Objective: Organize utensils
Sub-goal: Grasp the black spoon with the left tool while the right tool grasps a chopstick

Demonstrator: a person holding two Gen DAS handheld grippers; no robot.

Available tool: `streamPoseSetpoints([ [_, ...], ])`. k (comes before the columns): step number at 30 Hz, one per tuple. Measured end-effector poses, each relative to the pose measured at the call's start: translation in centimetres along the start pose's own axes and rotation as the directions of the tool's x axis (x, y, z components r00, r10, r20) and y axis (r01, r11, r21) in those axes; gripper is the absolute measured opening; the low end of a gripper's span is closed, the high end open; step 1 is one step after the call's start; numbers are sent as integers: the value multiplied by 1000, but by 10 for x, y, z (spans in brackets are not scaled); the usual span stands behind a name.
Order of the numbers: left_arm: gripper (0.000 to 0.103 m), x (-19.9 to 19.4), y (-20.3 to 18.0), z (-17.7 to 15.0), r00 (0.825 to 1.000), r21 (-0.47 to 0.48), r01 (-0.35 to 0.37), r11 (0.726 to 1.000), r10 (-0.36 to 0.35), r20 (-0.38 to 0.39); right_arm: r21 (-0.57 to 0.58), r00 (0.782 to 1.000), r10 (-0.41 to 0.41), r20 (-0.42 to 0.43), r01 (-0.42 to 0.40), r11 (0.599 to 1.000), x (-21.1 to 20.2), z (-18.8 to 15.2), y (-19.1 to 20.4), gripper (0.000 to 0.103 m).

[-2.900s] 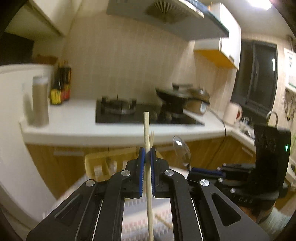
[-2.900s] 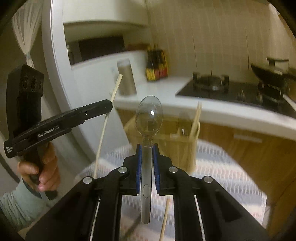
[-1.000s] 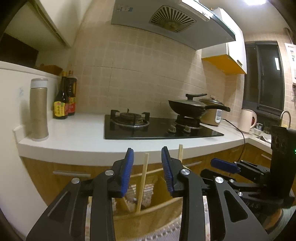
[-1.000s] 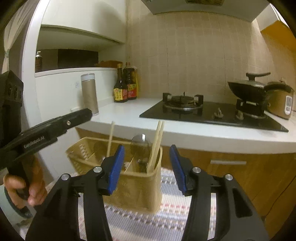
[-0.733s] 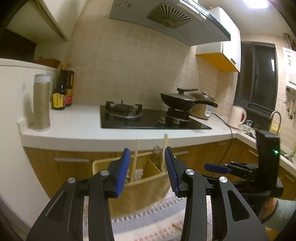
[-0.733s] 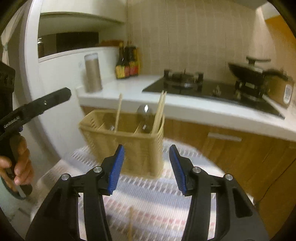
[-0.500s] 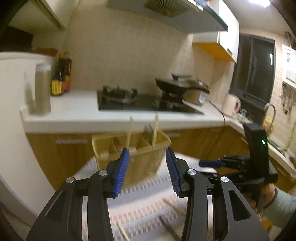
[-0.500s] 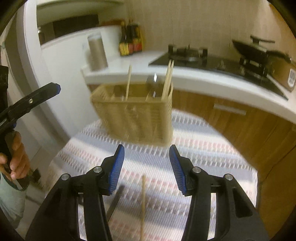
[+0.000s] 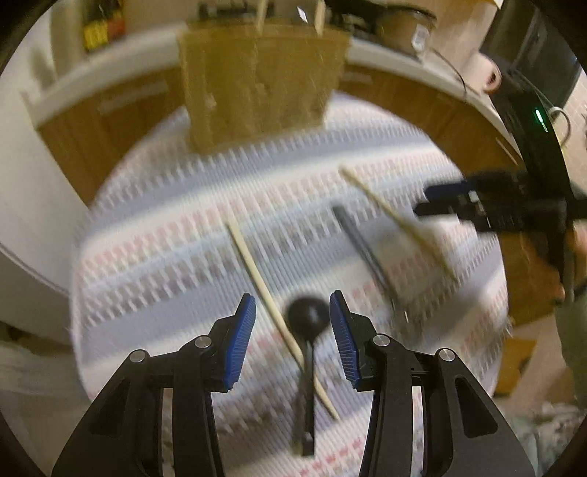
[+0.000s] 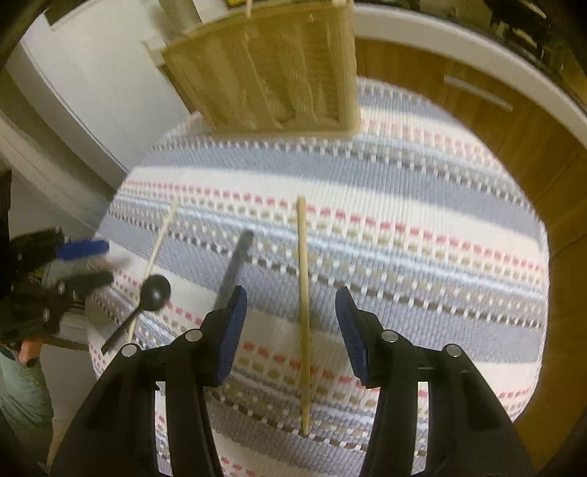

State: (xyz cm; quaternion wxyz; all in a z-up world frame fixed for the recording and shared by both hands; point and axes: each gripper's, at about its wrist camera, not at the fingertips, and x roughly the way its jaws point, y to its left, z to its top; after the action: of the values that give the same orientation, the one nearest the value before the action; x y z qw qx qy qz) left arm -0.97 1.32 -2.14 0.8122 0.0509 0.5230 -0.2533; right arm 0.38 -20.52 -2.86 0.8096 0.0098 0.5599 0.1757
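Note:
A tan slatted utensil basket [image 9: 256, 69] [image 10: 271, 73] stands at the far edge of a striped cloth [image 9: 165, 205] [image 10: 403, 205]. On the cloth lie a black spoon [image 9: 307, 319] [image 10: 156, 288], a pale chopstick [image 9: 256, 279] [image 10: 159, 242] crossing its handle, a dark flat utensil [image 9: 363, 249] [image 10: 234, 264] and a wooden chopstick [image 9: 396, 220] [image 10: 303, 293]. My left gripper [image 9: 291, 330] is open just above the spoon bowl. My right gripper [image 10: 290, 319] is open above the wooden chopstick. Both are empty.
The cloth covers a small round table. Wooden cabinets [image 10: 513, 121] under a white counter stand behind it, and a white wall [image 10: 91, 73] stands to the left. Chopsticks [image 9: 320, 14] stick up from the basket.
Both grippers let go of a chopstick and a spoon into the basket, then tilted down from the kitchen view to the cloth. Both now hover open above the loose utensils.

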Motion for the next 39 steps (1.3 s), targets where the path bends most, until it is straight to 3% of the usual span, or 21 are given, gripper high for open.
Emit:
streamPoseSetpoints([
  [6, 39, 21, -7, -18, 994, 38, -13, 999, 17, -107, 2, 998, -1, -68, 1, 1000, 15, -1, 1, 43],
  [15, 31, 44, -34, -25, 968, 164, -111, 980, 143, -204, 9, 992, -28, -126, 30, 1000, 35, 5, -1, 38],
  [21, 15, 49, -43, -21, 958, 194, -157, 968, 197, -210, 7, 990, -42, -131, 43, 999, 42, 18, -1, 34],
  [30, 7, 49, -32, -18, 968, 126, -133, 983, 156, -195, -47, 985, -105, -135, 100, 994, 59, 31, 17, 26],
  [39, 5, 35, 0, -14, 987, 27, -77, 997, 80, -137, -102, 977, -167, -134, 154, 983, 78, 41, 41, 5],
])
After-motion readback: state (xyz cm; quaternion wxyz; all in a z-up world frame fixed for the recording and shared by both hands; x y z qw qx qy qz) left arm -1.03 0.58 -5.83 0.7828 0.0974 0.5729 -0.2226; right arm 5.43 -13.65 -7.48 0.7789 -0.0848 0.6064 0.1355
